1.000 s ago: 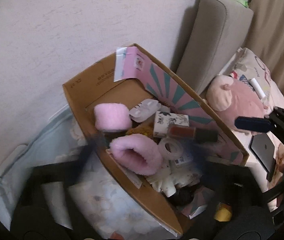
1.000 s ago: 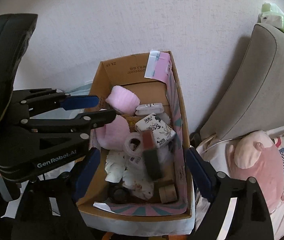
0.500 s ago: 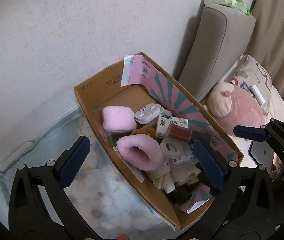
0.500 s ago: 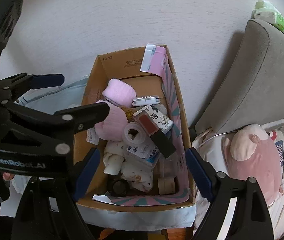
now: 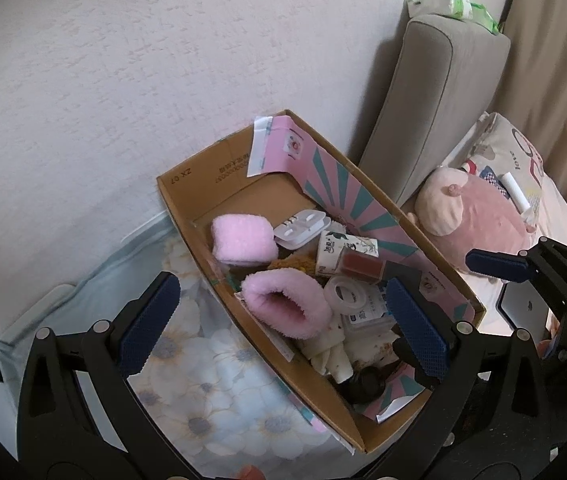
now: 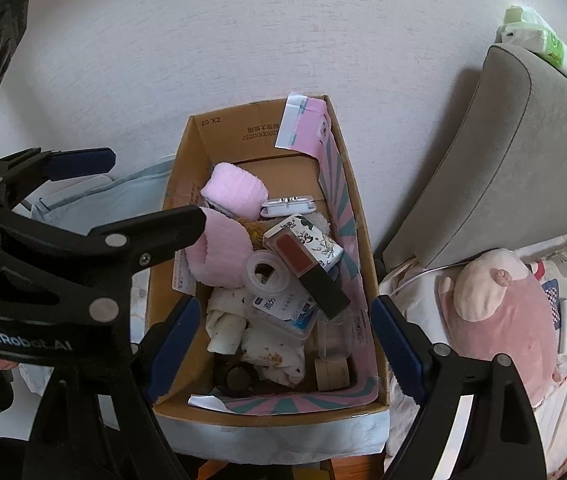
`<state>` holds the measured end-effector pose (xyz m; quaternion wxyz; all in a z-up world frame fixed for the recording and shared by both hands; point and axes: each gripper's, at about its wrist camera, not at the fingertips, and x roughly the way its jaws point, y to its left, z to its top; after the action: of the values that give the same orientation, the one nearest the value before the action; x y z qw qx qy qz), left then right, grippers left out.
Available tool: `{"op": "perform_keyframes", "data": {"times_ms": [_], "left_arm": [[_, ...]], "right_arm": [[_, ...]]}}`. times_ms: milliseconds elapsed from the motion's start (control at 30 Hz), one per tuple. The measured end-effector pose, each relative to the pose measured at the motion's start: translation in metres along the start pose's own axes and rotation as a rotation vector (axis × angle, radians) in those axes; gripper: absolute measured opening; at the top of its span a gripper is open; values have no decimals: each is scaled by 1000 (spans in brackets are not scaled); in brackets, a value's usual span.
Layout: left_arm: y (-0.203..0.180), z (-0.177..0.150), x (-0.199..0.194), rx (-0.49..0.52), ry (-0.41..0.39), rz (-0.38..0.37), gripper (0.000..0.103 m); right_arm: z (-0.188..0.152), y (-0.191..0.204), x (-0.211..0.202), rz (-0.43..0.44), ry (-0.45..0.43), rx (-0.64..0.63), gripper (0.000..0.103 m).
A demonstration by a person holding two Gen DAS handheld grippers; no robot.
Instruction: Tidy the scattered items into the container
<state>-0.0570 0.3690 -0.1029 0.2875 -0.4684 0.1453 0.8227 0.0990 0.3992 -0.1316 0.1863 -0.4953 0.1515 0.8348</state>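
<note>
Your left gripper [image 5: 283,324] and right gripper [image 6: 283,344] hover wide open and empty above the full cardboard box [image 6: 187,168].

Left hand-held gripper [image 5: 283,328] jaws wide apart, empty, right hand-held gripper [image 6: 283,344] likewise, both angled downward
</note>
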Motion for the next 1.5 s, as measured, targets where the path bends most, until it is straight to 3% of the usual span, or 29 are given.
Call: {"op": "perform_keyframes", "data": {"times_ms": [833,1133,1333,1500], "left_arm": [[11,-3,-20,-21,-23,8,103],[69,-15,-88,-194,-77,129,103],[112,-42,-139,-293,-127,248,103],[147,-68,-167,-368,-144,305,103]], "right_arm": [[3,1,-8,-16,-16,-6,84],[18,24,-45,-27,-22,-4,84],[35,66,-78,-19,-59,-38,84],[42,109,-85,52,-72,-80,84]]}}
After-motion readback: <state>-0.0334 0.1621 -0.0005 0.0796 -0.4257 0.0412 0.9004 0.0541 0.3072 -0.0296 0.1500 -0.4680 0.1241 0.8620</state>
